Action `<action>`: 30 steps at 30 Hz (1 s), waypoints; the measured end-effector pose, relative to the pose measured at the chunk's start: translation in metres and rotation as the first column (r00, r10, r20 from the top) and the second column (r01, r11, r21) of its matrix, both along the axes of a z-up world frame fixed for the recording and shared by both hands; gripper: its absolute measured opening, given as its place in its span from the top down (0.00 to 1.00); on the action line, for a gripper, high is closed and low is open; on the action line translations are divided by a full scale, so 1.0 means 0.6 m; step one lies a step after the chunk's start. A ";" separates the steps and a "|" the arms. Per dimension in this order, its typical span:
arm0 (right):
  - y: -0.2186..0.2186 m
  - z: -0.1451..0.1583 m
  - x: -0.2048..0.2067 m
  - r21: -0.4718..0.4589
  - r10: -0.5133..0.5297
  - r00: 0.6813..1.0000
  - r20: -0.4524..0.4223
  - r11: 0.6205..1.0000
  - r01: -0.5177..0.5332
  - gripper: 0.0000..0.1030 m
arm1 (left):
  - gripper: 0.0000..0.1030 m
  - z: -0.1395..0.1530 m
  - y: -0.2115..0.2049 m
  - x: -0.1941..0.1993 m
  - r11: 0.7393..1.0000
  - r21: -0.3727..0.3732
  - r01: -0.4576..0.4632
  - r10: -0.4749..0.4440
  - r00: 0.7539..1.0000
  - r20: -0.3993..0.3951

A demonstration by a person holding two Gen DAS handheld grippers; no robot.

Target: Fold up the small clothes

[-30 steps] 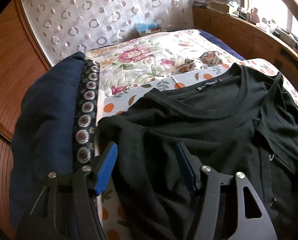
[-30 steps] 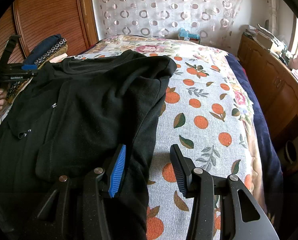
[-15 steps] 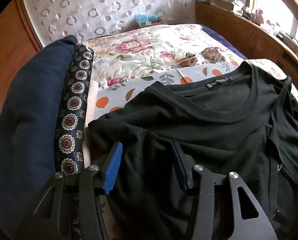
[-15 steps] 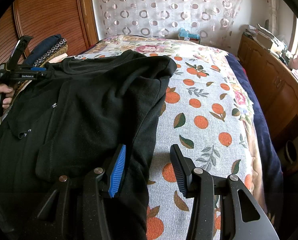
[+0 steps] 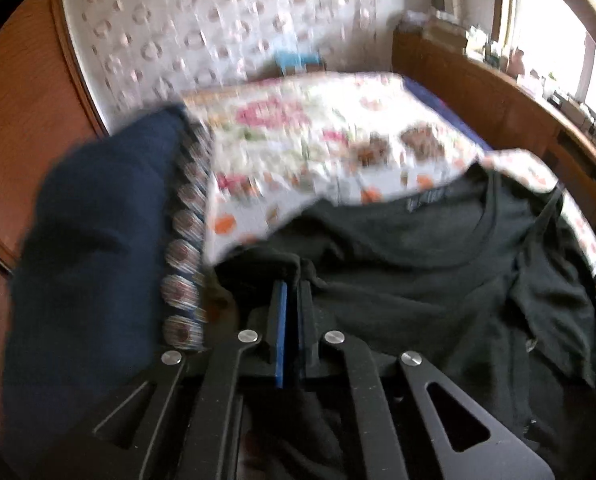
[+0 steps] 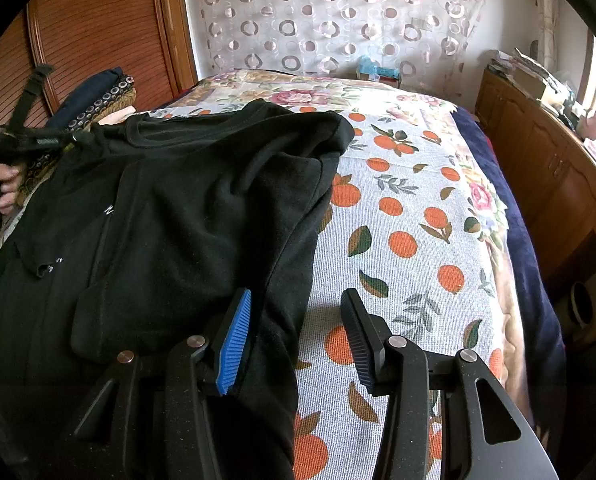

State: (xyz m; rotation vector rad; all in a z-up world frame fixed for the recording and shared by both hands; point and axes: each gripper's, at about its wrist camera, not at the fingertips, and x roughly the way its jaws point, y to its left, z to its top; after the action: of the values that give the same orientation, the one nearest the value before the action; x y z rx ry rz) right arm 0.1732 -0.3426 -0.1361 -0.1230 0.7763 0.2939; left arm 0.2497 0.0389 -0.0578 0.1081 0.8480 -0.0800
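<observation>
While the left claw [image 5: 292, 300] has just pinched shut on the black shirt's [image 5: 418, 272] shoulder corner — ready to fold — the right claw [image 6: 296, 336] waits half-open astride its edge, gripping nothing.

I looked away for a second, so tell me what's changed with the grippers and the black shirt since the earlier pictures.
The left gripper has just been closing and is now shut on a bunch of the black T-shirt at its near left edge, where its jaws stood open around the cloth before. That edge now looks lifted, and the left wrist view is blurred. The right gripper hangs open over the shirt's edge on the orange-print sheet, unchanged.
</observation>
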 end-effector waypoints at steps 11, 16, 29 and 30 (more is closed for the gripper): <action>-0.018 0.017 0.018 0.040 0.022 1.000 0.006 0.999 -0.022 0.53 | 0.96 0.083 0.061 -0.042 0.999 -0.025 -0.034 0.037 0.989 0.144; -0.023 0.044 0.073 0.043 0.029 0.999 0.029 0.999 -0.030 0.53 | 0.96 0.087 0.064 -0.057 0.998 -0.056 -0.021 0.030 0.986 0.167; -0.005 0.023 0.242 0.158 0.074 0.994 -0.076 0.986 -0.061 0.61 | 0.96 0.080 0.054 -0.118 0.996 -0.089 0.013 0.003 0.983 0.181; 0.000 0.024 0.249 0.156 0.078 0.995 -0.069 0.986 -0.067 0.78 | 0.96 0.079 0.052 -0.121 0.996 -0.093 0.015 0.002 0.983 0.181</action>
State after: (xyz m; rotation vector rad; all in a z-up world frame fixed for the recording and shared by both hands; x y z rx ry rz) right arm 0.3224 -0.3427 -0.1216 0.0050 0.8217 0.4283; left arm 0.1772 0.0702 -0.0104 0.0290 0.6609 -0.1146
